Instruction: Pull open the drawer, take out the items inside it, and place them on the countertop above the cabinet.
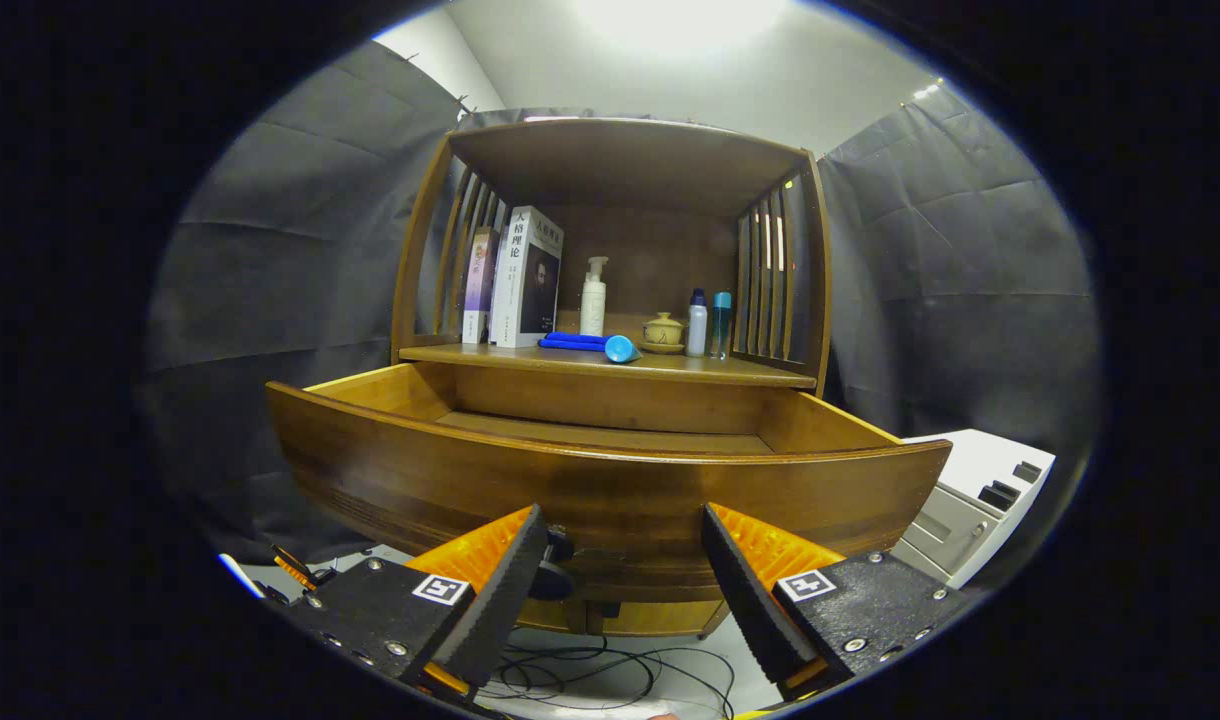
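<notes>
A wooden cabinet stands ahead with its drawer [610, 490] pulled out toward me. What I can see of the drawer's floor [600, 432] is bare wood; its near part is hidden behind the front panel. My gripper [625, 560] is open just in front of the drawer's front panel, fingers apart, nothing between them. A dark knob [555, 560] shows beside the left finger. On the countertop [730, 372] above lies a blue cloth [573, 342] with a blue cylinder [622, 349] at its end.
On the countertop stand two books [520, 280], a white pump bottle [593, 297], a small lidded ceramic cup [662, 332] and two small bottles [708, 324]. A grey-white box [975, 500] sits to the right of the cabinet. Black cables [590, 670] lie on the floor below.
</notes>
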`<state>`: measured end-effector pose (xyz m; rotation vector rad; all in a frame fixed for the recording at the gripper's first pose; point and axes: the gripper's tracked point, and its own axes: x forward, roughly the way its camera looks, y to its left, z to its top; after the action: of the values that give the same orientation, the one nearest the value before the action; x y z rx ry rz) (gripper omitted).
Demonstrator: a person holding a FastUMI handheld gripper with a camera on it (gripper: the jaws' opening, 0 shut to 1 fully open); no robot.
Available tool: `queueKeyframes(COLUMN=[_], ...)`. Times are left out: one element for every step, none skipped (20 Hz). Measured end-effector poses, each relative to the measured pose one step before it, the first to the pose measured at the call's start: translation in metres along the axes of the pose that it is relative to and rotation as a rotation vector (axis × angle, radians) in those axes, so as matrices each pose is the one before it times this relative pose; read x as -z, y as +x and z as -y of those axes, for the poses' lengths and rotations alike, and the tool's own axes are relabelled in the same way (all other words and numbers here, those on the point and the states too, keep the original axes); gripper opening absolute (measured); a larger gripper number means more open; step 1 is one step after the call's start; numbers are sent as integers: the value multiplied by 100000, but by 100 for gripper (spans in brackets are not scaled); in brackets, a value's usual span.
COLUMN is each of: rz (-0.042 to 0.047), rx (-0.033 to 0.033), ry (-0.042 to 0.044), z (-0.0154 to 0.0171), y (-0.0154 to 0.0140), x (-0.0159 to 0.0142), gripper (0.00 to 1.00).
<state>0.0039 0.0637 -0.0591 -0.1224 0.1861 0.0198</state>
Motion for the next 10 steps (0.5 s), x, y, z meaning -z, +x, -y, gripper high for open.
queueKeyframes(rz=[-1209, 1193, -225, 888, -146, 399, 36, 458, -17, 108], rx=[1323, 1038, 578, 479, -32, -50, -327, -316, -407, -588], ry=[509, 787, -774, 100, 258, 259, 13, -103, 100, 480], z=[304, 171, -39, 30, -92, -1, -35, 59, 101, 148], y=[123, 111, 128, 50, 73, 124, 67, 115, 267, 245], x=[128, -259, 221, -275, 178, -57, 2, -72, 10, 17], gripper=[96, 96, 96, 95, 95, 95, 95, 95, 95, 95])
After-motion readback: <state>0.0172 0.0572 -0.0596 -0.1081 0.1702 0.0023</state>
